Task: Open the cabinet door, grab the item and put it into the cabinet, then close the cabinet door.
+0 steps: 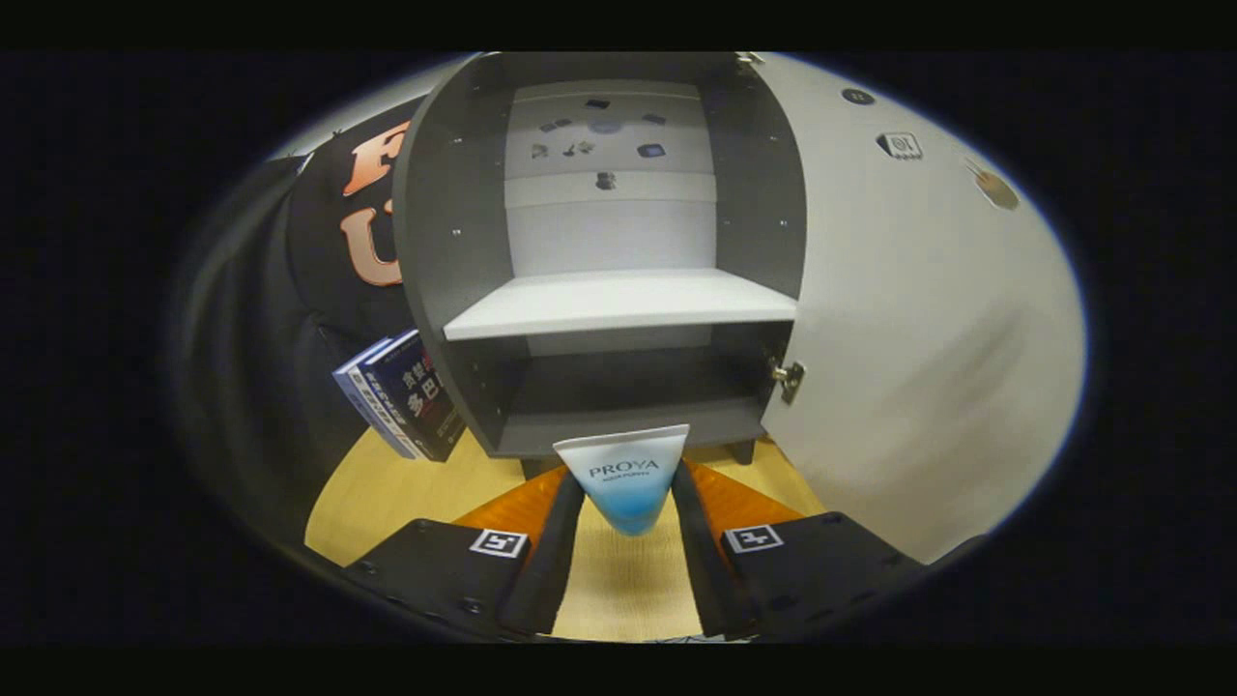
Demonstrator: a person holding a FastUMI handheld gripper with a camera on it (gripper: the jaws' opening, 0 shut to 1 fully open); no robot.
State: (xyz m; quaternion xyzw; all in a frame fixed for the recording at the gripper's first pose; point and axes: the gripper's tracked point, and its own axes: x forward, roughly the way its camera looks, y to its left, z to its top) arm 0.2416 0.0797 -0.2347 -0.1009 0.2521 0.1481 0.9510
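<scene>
A white and blue tube [626,478] is held between my fingers, its flat crimped end pointing up. My gripper [628,483] is shut on it, above the wooden table [387,493]. Just ahead stands the dark grey cabinet [435,242], open toward me. Its white door [918,319] is swung wide to the right, with a metal hinge [788,377] at the lower edge. Inside, a white shelf [618,302] divides the cabinet; the lower compartment [628,387] lies straight beyond the tube and holds nothing. Small stickers dot the back wall of the upper compartment [609,126].
Two books [401,396] lean against the cabinet's left side on the table. Black cloth hangs behind them on the left. The open door blocks the right side.
</scene>
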